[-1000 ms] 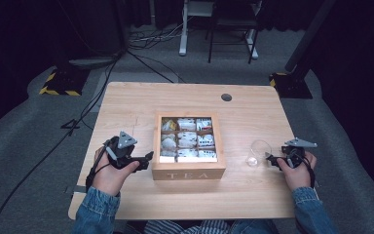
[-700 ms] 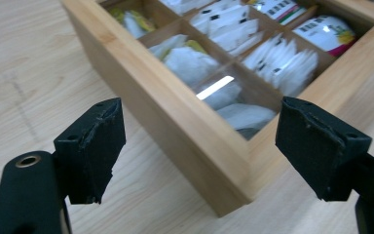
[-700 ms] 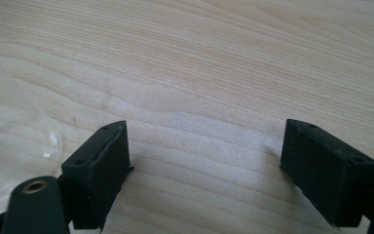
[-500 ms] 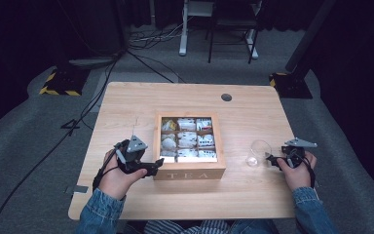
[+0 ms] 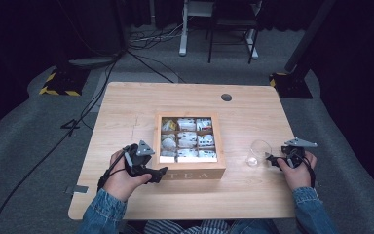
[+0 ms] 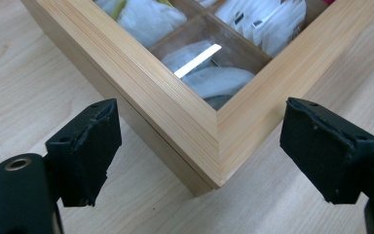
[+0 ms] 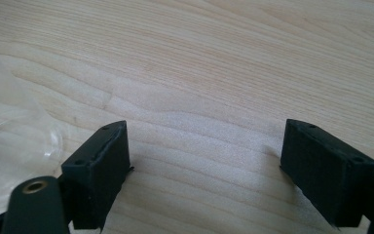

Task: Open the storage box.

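I see one square bamboo tea box, straight-grained wood with "TEA" on its front wall and a clear lid over nine compartments of white paper tea bags, sitting mid-table on the pale wood-grain table. My left gripper sits at the box's near left corner with its two black padded jaws just opened wide, the corner between them but untouched by either pad. My right gripper hangs released, jaws spread over bare wood, just beside one clear round glass right of the box.
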